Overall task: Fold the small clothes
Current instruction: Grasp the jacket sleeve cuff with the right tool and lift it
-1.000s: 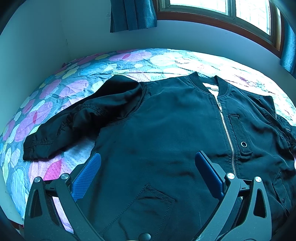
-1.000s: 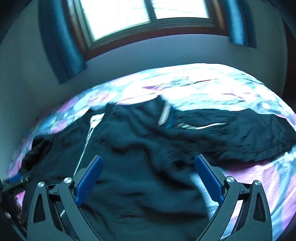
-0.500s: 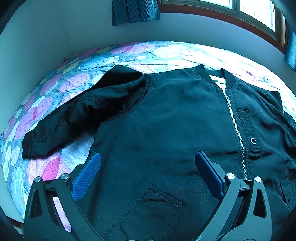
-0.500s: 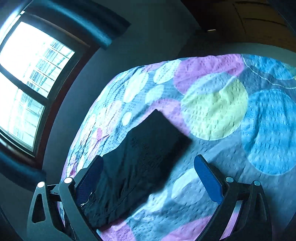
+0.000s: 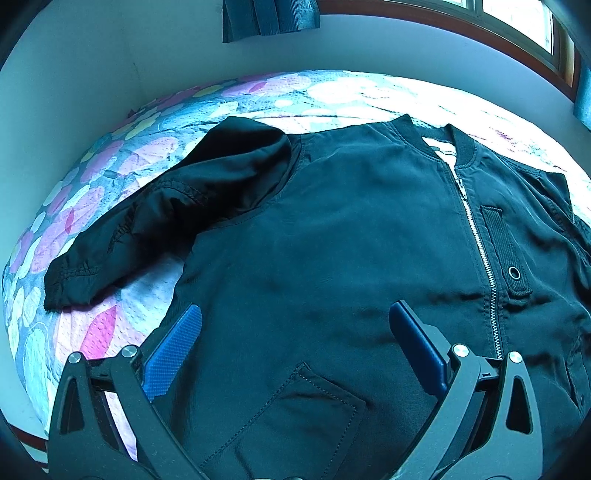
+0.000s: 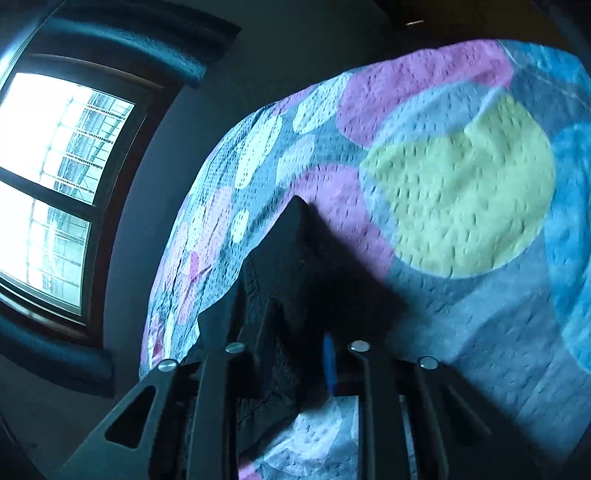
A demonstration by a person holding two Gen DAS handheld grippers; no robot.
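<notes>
A small black zip-up jacket [image 5: 351, 236] lies flat, front up, on the bed. Its left sleeve [image 5: 147, 229] bends out to the left, cuff toward the bed's edge. My left gripper [image 5: 295, 332] hovers open above the jacket's lower front, near a pocket [image 5: 314, 406]. In the right wrist view, my right gripper [image 6: 295, 354] is shut on the end of the jacket's other black sleeve [image 6: 295, 266], which sticks out past the fingers over the bedspread.
The bed carries a quilted bedspread [image 6: 461, 192] with pink, yellow and blue circles. A wall with a window [image 6: 48, 177] and blue curtains [image 5: 269, 18] runs behind the bed. The bed's edge [image 5: 26, 406] is at lower left.
My right gripper has closed on the end of the sleeve, which lay between its open jaws half a second ago. My left gripper has drifted slightly and stays open.
</notes>
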